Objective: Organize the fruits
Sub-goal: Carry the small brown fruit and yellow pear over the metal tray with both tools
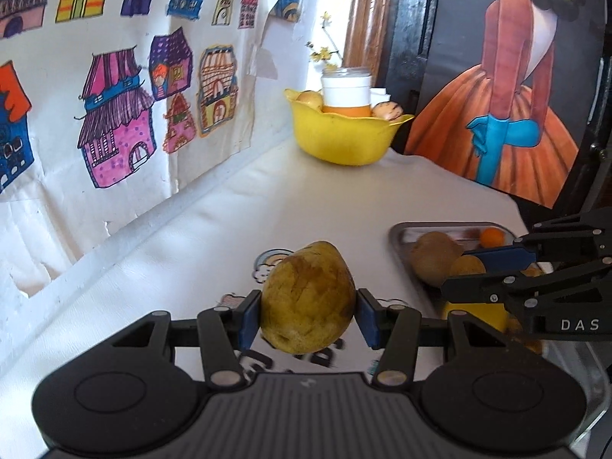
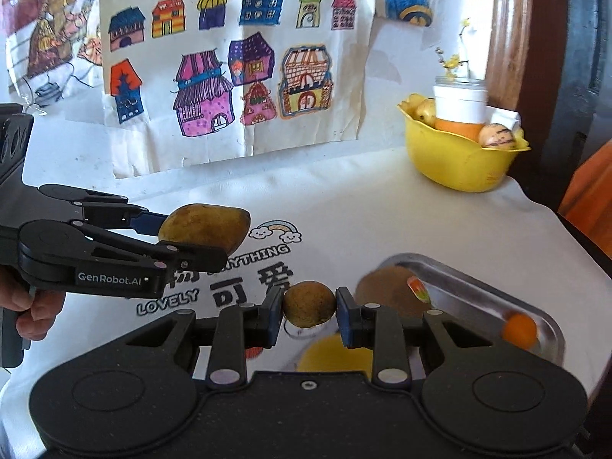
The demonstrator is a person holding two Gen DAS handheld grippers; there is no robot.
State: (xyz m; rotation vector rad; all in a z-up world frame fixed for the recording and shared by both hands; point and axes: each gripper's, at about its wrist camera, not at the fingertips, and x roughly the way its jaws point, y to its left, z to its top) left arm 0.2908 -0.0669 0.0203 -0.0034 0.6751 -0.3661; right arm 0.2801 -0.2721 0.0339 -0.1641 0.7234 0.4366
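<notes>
My left gripper (image 1: 308,317) is shut on a large yellow-brown fruit (image 1: 308,304), held above the white cloth. In the right wrist view that same left gripper (image 2: 183,239) reaches in from the left with the large fruit (image 2: 206,227) in its jaws. My right gripper (image 2: 309,310) is shut on a small round brown fruit (image 2: 309,303). It hangs near the left end of a metal tray (image 2: 478,287). The left wrist view shows the right gripper (image 1: 472,269) over the tray (image 1: 399,229), with the small fruit (image 1: 466,266) between its pads.
In the tray lie a brown fruit (image 2: 382,287) and a small orange fruit (image 2: 519,329); a yellow fruit (image 2: 332,355) shows below my right gripper. A yellow bowl (image 1: 344,137) with fruits and a white and orange cup (image 1: 346,93) stands at the far corner. Drawings cover the wall.
</notes>
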